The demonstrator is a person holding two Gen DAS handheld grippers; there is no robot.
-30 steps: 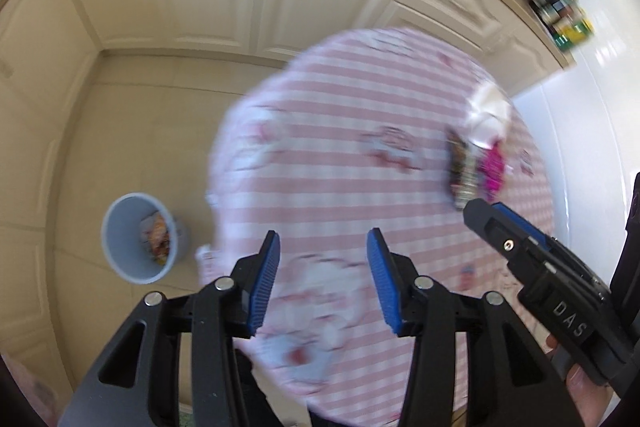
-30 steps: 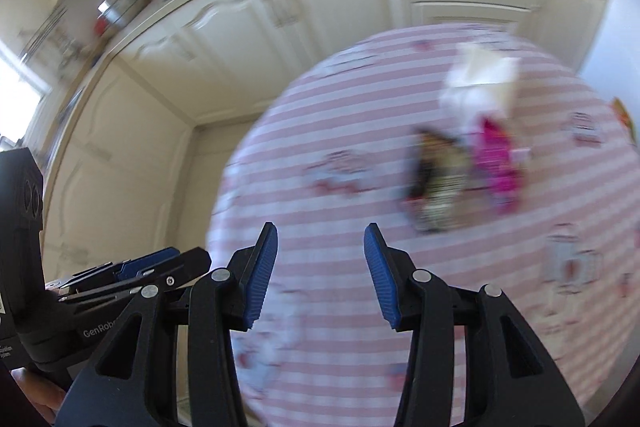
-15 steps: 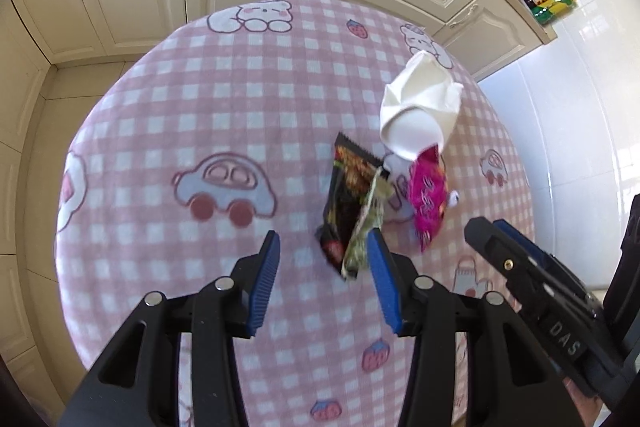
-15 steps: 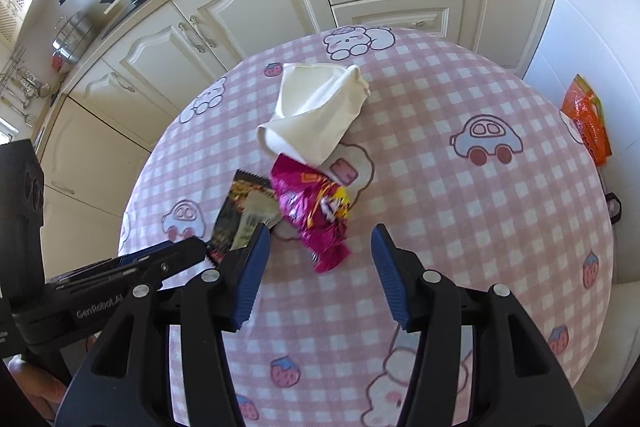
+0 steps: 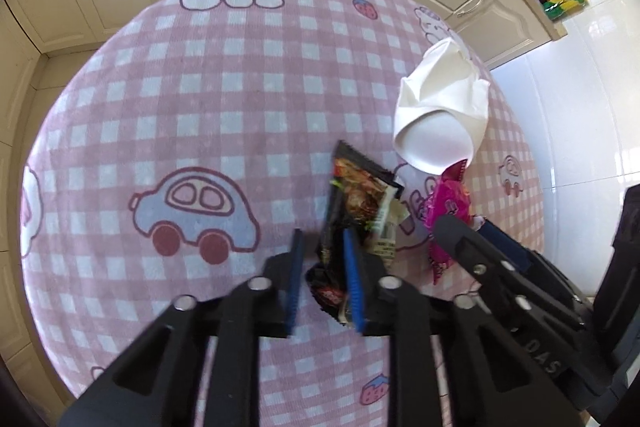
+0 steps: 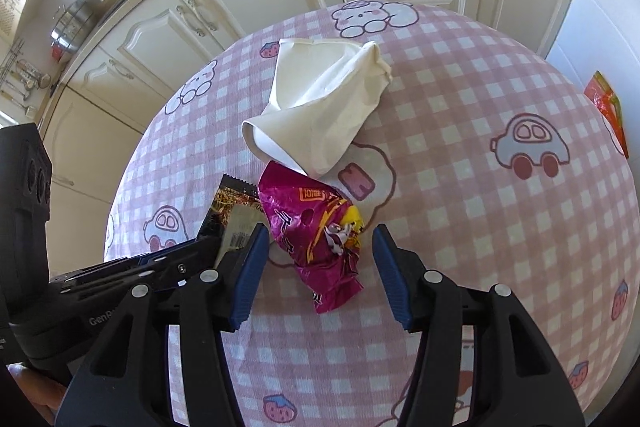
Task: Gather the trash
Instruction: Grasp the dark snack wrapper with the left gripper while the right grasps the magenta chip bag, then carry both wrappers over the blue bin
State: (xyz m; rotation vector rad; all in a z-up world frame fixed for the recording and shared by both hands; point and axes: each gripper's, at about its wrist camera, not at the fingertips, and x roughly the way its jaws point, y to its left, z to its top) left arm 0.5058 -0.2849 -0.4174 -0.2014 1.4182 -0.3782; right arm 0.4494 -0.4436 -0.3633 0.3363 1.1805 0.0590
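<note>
While both point steeply down at the worktop (image 6: 480, 107), the left gripper (image 5: 322, 267) is closing, its blue pads either side of the dark wrapper's (image 5: 356, 203) near end, and the right gripper (image 6: 316, 267) is closing, still spread around the pink wrapper (image 6: 316, 227). Both wrappers lie just below the white cup (image 6: 320, 107). Half a second ago both grippers sat higher and wider.

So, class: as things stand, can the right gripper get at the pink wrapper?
Probably yes. The right gripper straddles the pink wrapper, jaws closing with nothing between pads and wrapper. The white paper only overlaps its far end.
</note>
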